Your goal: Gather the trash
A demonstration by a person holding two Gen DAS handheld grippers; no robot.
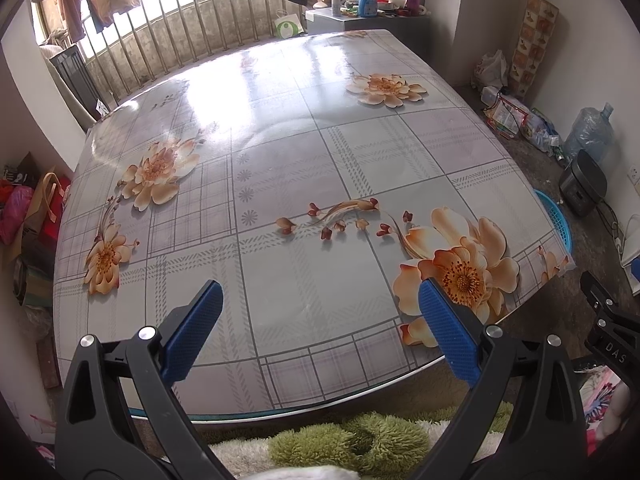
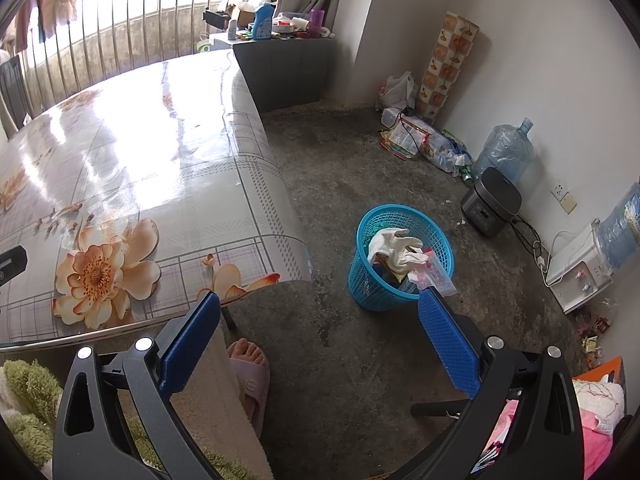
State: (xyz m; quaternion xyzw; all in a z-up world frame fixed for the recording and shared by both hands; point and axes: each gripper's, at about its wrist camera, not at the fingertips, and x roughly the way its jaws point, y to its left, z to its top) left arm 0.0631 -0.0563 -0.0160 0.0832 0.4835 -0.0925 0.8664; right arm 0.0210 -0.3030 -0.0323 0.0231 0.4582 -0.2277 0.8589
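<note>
My left gripper (image 1: 320, 300) hangs open above the near edge of the table (image 1: 280, 160), which wears a glossy flowered cloth; nothing lies between its blue pads. Part of the right gripper's black body (image 1: 608, 320) shows at the right edge of the left wrist view. My right gripper (image 2: 320, 312) is open over the concrete floor beside the table's corner (image 2: 280, 272), holding nothing. Ahead of it stands a blue plastic basket (image 2: 364, 280) holding white crumpled paper (image 2: 394, 248), a clear wrapper (image 2: 434, 276) and other trash. The basket's rim (image 1: 558, 220) peeks past the table's right edge.
A person's foot in a pink slipper (image 2: 250, 372) rests on the floor below the right gripper. A rice cooker (image 2: 492, 204), water jugs (image 2: 506, 152), a white dispenser (image 2: 576, 276) and scattered packets (image 2: 412, 140) line the right wall. A cluttered cabinet (image 2: 288, 68) stands behind the table.
</note>
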